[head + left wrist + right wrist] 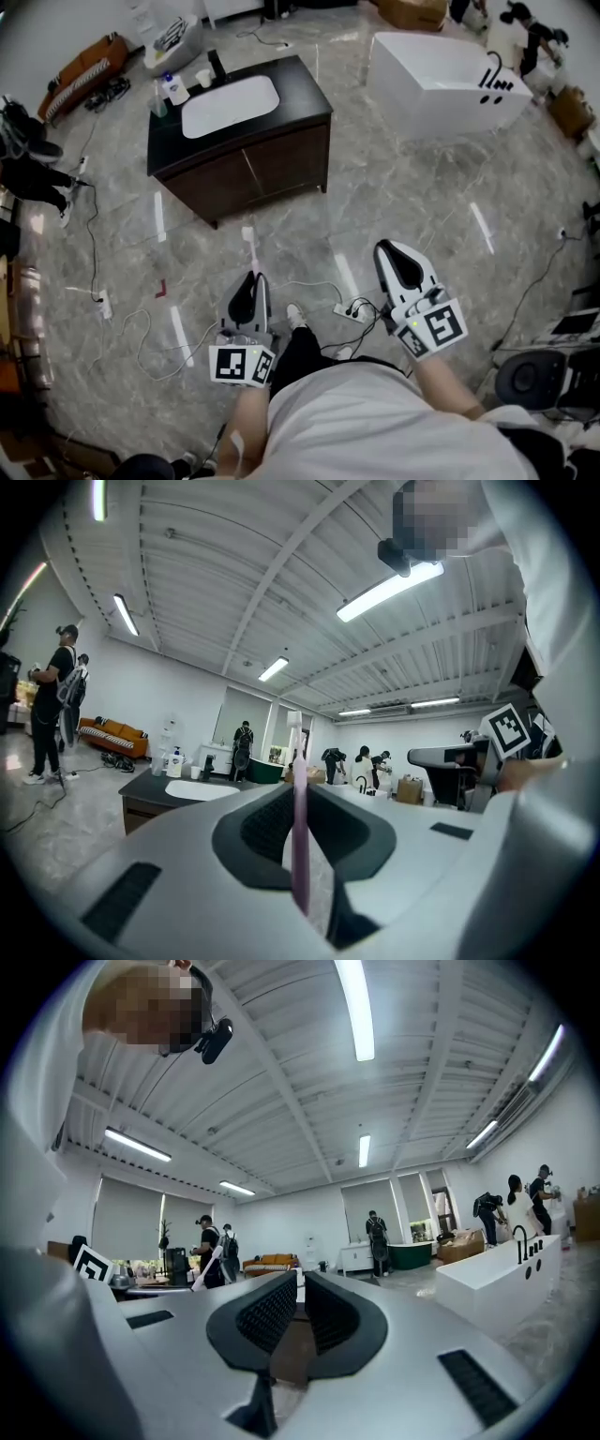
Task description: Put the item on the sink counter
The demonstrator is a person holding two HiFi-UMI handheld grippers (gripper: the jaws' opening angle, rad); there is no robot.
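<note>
My left gripper (254, 277) is shut on a toothbrush (250, 242) with a pink handle and a white head that sticks out past the jaw tips. In the left gripper view the toothbrush (299, 836) stands upright between the pads of the left gripper (300, 794). The dark sink counter (305, 101) with its white basin stands across the floor ahead, up and to the left; the sink counter (150, 786) also shows at the left of that view. My right gripper (395, 251) is shut with nothing in it, held over the floor; the right gripper (298, 1290) faces the room.
A soap bottle (173, 89), a cup (203, 78) and a black faucet (217, 64) stand on the counter's back left. A white bathtub (441, 80) sits at the right. Cables and a power strip (352, 309) lie on the marble floor near my feet. A person (28, 169) stands far left.
</note>
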